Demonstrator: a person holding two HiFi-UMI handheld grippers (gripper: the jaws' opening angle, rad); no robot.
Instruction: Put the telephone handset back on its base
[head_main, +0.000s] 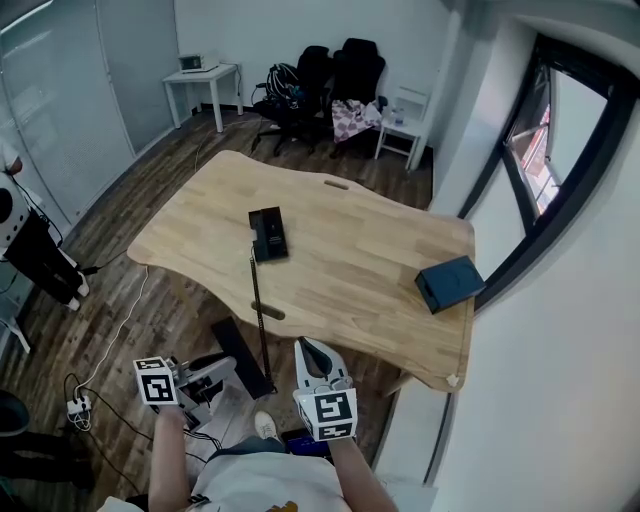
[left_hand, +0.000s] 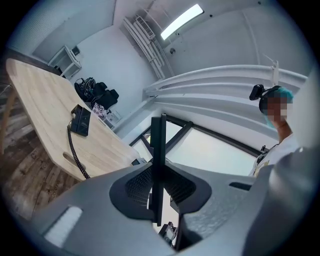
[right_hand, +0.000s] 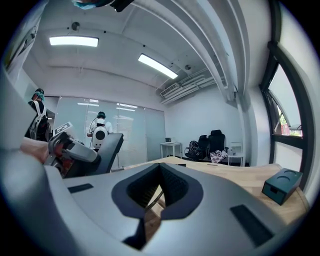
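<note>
The table (head_main: 360, 250) is light wood, smooth, with wavy round edges. The phone base (head_main: 268, 235) lies flat on its left middle part. It is black and shaped like a small block. A curly black cord (head_main: 258, 300) runs from the base, over the near edge of the table and down.

The handset (head_main: 243, 358) is not on the base. It is off the table on the near side, down over the brown plank floor (head_main: 170, 310). It is a long, thin, black piece. The left gripper (head_main: 228, 368) has its grey jaws squeezed tight on it. In the left gripper view the handset (left_hand: 158, 150) stands like a slim dark bar between them.

The right gripper (head_main: 310, 350) is just beside it, on the right. Its jaws are pressed together with nothing in them.

A dark blue-green box (head_main: 450, 283) with square corners sits at the right side of the table.
</note>
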